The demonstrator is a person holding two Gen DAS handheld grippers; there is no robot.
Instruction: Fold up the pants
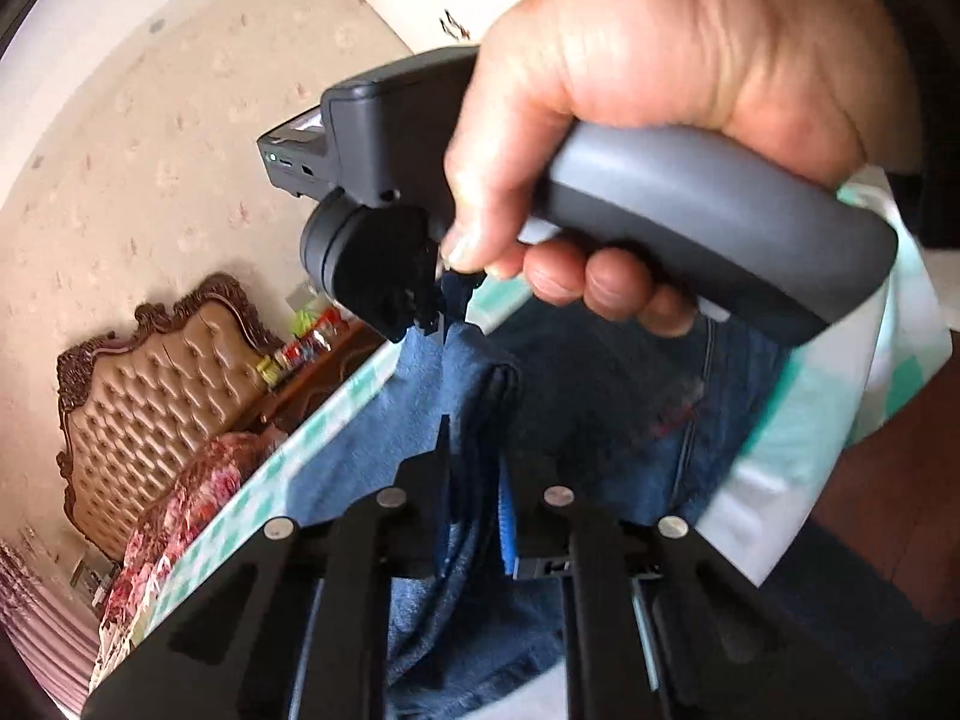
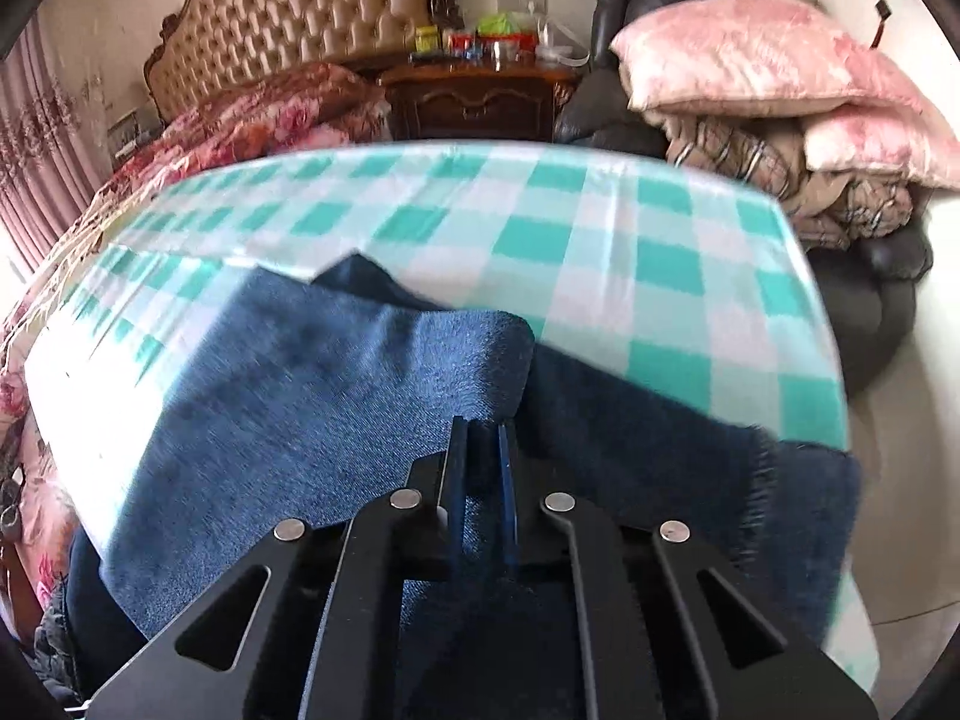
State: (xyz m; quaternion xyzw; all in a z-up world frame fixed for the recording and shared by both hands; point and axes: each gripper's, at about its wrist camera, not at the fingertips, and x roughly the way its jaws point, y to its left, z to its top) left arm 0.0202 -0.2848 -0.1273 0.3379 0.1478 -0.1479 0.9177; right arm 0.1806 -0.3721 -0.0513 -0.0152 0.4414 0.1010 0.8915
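Blue denim pants lie on a table covered with a green-and-white checked cloth. In the right wrist view my right gripper is shut on a raised fold of the denim. In the left wrist view my left gripper is shut on another part of the pants, with fabric pinched between its fingers. The same view shows the right gripper from the side, held by a person's hand, its tips pinching a dark edge of the denim above the checked cloth.
A bed with a tufted headboard and a red floral cover stands beyond the table's far left. A dark nightstand with small items is behind the table. Pink pillows are stacked on a dark armchair at right.
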